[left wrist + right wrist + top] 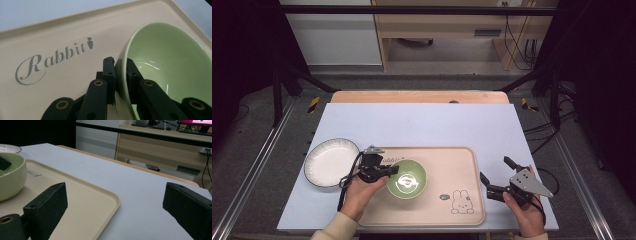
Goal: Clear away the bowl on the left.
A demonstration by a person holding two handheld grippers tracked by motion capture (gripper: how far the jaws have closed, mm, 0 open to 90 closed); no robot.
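A pale green bowl [407, 179] sits on the cream tray [462, 165], left of the tray's middle. My left gripper [393, 170] is shut on the bowl's left rim. In the left gripper view one jaw lies outside the wall and the other inside, pinching the green bowl [165, 57] at my left gripper [120, 62]. My right gripper [496, 170] stands open over the grey mat at the tray's right edge, nothing between its jaws. The right gripper view looks across the tray [82, 195] with the green bowl [10, 177] at far left, and my right gripper [117, 202] spread wide.
A white plate [331, 162] lies on the grey mat [422, 125] just left of the tray. The tray carries a "Rabbit" script [50, 60] and a rabbit drawing [462, 202] near its front right corner. Dark frame rails run along both table sides.
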